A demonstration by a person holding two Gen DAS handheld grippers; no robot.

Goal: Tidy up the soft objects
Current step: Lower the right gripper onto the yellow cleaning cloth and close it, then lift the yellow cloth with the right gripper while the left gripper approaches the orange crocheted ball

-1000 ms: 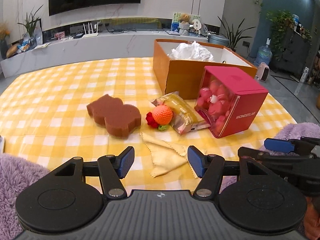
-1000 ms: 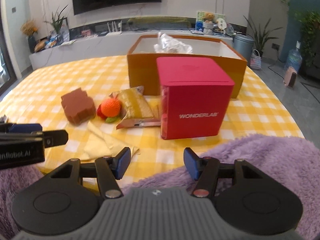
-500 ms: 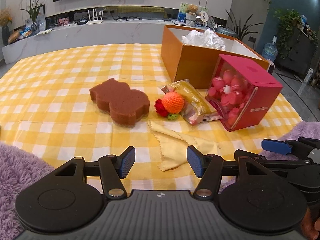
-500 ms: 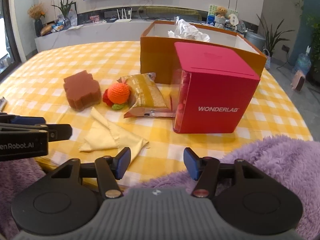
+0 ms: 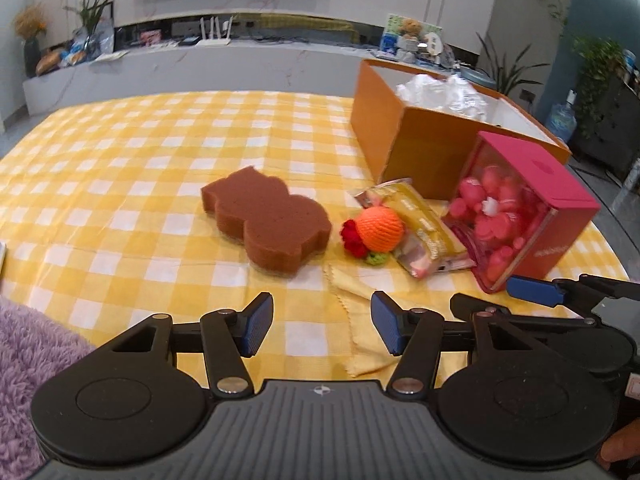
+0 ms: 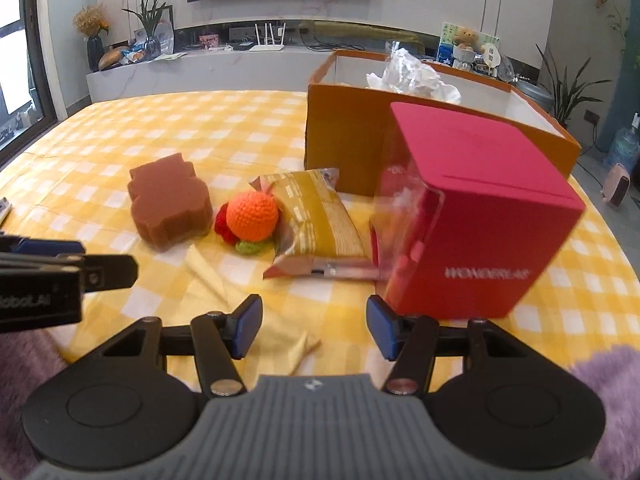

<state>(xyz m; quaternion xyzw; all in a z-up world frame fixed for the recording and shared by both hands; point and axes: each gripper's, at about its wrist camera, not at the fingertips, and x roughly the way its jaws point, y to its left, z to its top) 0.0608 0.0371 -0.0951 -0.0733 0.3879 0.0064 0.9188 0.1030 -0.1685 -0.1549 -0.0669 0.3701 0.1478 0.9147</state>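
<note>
A brown sponge [image 5: 268,220] [image 6: 170,210], an orange crochet ball [image 5: 378,230] [image 6: 252,216], a yellow snack packet [image 5: 420,224] [image 6: 320,220] and a yellow cloth [image 5: 360,308] [image 6: 256,296] lie on the yellow checked table. An orange box [image 5: 404,148] [image 6: 344,132] stands behind them with crumpled white plastic [image 5: 444,94] inside. My left gripper [image 5: 322,328] is open and empty over the cloth's near part. My right gripper [image 6: 314,326] is open and empty above the cloth, left of the red box.
A red WONDERLAB box [image 5: 532,216] [image 6: 472,216] with pink items stands at the right. Purple fluffy fabric [image 5: 28,352] [image 6: 608,392] lies at the near table edge. The right gripper's finger [image 5: 536,290] shows in the left wrist view. A white counter [image 5: 200,68] stands behind.
Both grippers have moved forward over the table toward the objects. The purple fabric has slid out toward the frame edges. Both stay open.
</note>
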